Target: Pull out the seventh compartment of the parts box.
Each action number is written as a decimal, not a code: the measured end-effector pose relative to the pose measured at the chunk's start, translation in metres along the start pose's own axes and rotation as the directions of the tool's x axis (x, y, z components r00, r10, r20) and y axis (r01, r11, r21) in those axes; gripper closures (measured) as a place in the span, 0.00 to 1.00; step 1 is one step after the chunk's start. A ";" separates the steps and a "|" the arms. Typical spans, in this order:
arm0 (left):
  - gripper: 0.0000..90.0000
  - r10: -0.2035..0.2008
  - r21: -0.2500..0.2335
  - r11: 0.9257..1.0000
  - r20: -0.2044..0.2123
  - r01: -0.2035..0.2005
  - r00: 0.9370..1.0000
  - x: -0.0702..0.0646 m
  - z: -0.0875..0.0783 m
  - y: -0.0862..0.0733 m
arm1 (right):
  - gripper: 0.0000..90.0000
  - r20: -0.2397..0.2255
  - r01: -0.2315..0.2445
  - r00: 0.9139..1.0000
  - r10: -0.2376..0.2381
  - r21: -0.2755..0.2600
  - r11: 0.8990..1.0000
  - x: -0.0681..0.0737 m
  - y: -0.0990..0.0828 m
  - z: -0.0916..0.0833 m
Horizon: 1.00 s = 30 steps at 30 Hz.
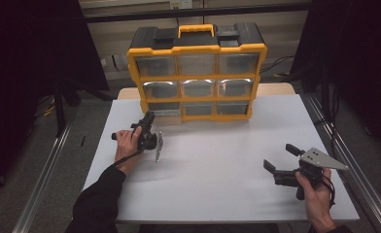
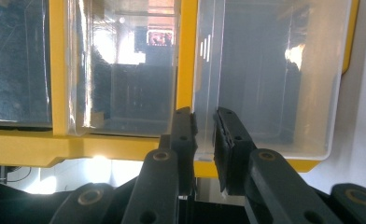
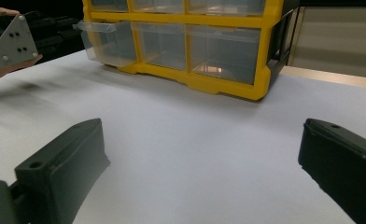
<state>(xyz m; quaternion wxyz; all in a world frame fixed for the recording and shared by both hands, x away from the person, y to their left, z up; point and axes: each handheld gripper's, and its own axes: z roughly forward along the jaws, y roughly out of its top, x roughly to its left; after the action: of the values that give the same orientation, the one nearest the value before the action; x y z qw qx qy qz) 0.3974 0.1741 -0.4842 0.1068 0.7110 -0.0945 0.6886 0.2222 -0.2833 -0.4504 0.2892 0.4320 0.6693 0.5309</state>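
Observation:
A yellow and black organizer [image 1: 197,73] with clear drawers stands at the back of the white table [image 1: 217,160]. Its bottom-left drawer [image 1: 163,109] sticks out a little, as the right gripper view shows [image 3: 102,39]. My left gripper [image 1: 148,119], rolled on its side, is shut on that drawer's clear front lip [image 2: 204,140], with the drawer's wall [image 2: 274,79] right behind the jaws. My right gripper [image 1: 279,157] is open above the table's right front, with nothing between its fingers [image 3: 202,135].
The organizer's other drawers [image 1: 234,63] look closed. Dark curtains hang at both sides. A metal rail [image 1: 346,155] runs along the table's right edge. Bare white tabletop [image 3: 181,116] lies between my right gripper and the organizer.

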 end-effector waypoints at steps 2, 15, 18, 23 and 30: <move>0.88 -0.013 -0.012 1.000 0.005 0.013 1.000 -0.001 0.001 0.000 | 0.01 0.000 -0.002 1.000 0.002 0.001 1.000 0.000 0.000 0.000; 0.88 -0.012 -0.016 1.000 0.006 0.012 1.000 -0.002 -0.004 0.000 | 0.01 -0.001 0.000 1.000 0.000 0.000 1.000 0.000 0.000 0.000; 0.88 -0.031 -0.028 0.999 -0.008 0.031 0.999 -0.004 -0.005 -0.001 | 0.01 -0.001 -0.002 1.000 0.002 0.001 1.000 0.000 0.000 0.000; 0.88 -0.011 -0.031 0.999 0.001 0.011 1.000 -0.002 -0.007 0.000 | 0.01 -0.002 -0.001 1.000 0.001 0.001 1.000 0.000 0.000 0.000; 0.88 -0.010 -0.013 1.000 0.012 0.010 1.000 -0.001 -0.010 0.001 | 0.01 -0.002 -0.002 1.000 0.002 0.001 1.000 0.000 0.000 0.000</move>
<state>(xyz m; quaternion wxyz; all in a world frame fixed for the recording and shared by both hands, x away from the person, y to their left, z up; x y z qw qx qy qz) 0.3873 0.1759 -0.4853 0.1144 0.7149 -0.0960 0.6831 0.2220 -0.2831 -0.4503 0.2878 0.4320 0.6694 0.5314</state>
